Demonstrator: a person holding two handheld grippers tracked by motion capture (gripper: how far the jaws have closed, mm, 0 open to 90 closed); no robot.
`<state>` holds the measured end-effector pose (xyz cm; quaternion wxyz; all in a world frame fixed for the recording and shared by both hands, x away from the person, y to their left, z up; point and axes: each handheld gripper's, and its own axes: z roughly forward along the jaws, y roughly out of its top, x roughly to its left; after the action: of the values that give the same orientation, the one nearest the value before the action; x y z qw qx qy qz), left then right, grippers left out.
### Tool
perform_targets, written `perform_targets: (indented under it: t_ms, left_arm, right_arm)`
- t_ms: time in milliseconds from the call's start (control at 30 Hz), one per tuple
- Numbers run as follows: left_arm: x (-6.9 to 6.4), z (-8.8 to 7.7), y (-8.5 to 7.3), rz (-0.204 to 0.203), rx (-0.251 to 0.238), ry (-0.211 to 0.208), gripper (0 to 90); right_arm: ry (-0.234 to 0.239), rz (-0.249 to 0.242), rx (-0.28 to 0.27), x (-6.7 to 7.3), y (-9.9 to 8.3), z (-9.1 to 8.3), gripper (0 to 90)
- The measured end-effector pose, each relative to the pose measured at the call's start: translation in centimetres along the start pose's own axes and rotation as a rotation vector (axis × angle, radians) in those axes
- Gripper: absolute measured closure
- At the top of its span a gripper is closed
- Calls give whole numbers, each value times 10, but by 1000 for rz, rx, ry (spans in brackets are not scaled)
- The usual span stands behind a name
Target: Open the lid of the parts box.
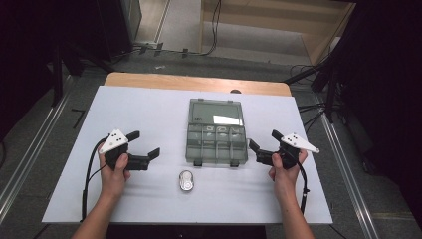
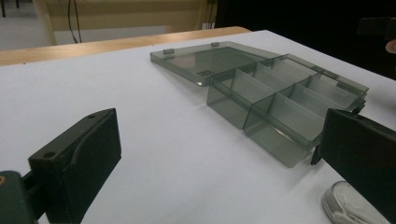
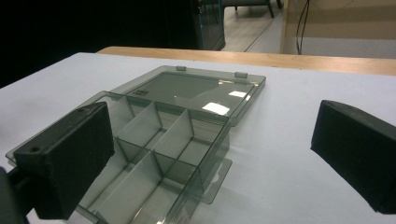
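Note:
A smoky transparent compartment box (image 1: pixel 217 143) lies in the middle of the white table with its lid (image 1: pixel 215 112) folded flat behind it. Its dividers (image 2: pixel 275 95) form several compartments (image 3: pixel 154 140) that look bare. A small silver oval object (image 1: pixel 186 180) rests in front of the box, and also at the lower right of the left gripper view (image 2: pixel 348 209). My left gripper (image 1: pixel 146 144) hovers open to the left of the box with nothing in it. On the box's right side my right gripper (image 1: pixel 264 140) is open too, its jaws wide apart beside the box's near corner.
The white table top (image 1: pixel 149 109) sits on a wooden board (image 1: pixel 199 82). Beyond it are grey floor, cables (image 1: pixel 214 30) and a pale wooden platform (image 1: pixel 278 25). Metal rails (image 1: pixel 30 149) run along both sides. Dark equipment stands at left and right.

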<state>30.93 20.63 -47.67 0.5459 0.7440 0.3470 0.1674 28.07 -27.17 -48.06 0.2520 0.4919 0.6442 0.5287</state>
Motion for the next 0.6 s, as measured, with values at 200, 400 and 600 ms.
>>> perform_targets:
  t_ms: [200, 400, 600]
  left_arm:
    - [1, -11, -4, 10, 0, 12, 0]
    - [6, -31, -10, 5, -18, 40, 0]
    - [11, -46, -13, 1, -27, 64, 0]
  right_arm:
    - [4, -10, 5, 3, -3, -3, 0]
    - [29, -10, 2, 9, -5, -9, 0]
    - [30, -9, -11, 9, -5, -16, 0]
